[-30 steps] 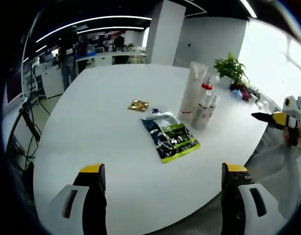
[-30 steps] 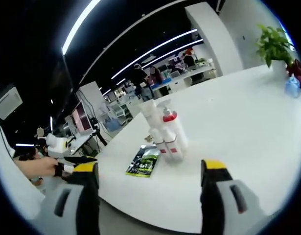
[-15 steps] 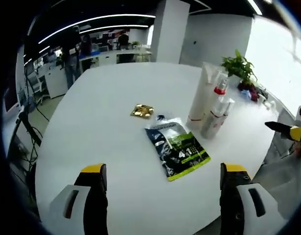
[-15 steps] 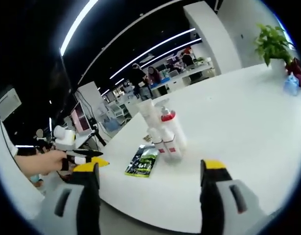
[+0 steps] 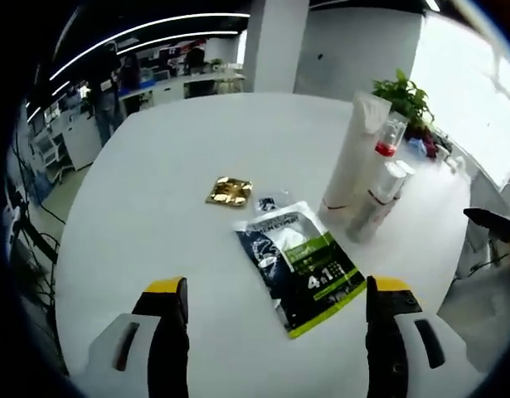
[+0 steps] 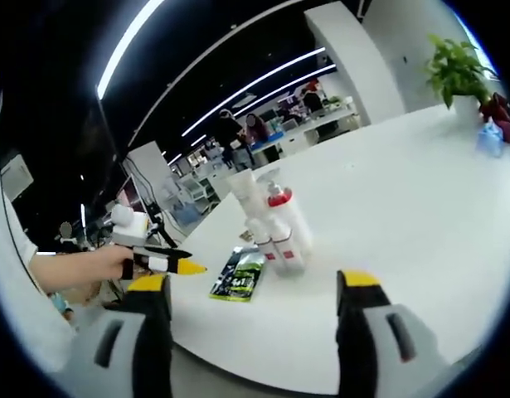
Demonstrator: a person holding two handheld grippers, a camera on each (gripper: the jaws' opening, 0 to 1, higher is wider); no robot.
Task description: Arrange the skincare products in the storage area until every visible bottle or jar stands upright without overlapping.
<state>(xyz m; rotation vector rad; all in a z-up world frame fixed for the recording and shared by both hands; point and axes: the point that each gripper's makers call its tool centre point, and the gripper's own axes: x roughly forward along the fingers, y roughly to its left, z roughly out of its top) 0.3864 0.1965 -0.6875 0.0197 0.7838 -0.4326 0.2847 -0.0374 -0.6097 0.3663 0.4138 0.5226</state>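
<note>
- Bottles (image 5: pixel 372 186) stand in a tight upright cluster on the far right of what my left gripper (image 5: pixel 271 319) sees, ahead and off to the right of its jaws.
- My left gripper's jaws are spread wide with nothing between them; I judge it the nearer of the two.
- Straight ahead of those jaws a sachet (image 5: pixel 298 264) lies flat, long axis running near-right to far-left, close beside the tube (image 5: pixel 351 149) but apart from it.
- A small gold packet (image 5: pixel 230 191) lies flat just beyond the sachet.
- My right gripper (image 6: pixel 255 319) is also wide open and empty, hanging off the table edge; from it the cluster is ahead and slightly left, and the left gripper's yellow tip pokes in from the left.
- Table (image 5: pixel 163 149) is white, round and glossy.
- Beyond it, an open office with a potted plant (image 5: pixel 401 96) at the far right and people standing at distant desks.
</note>
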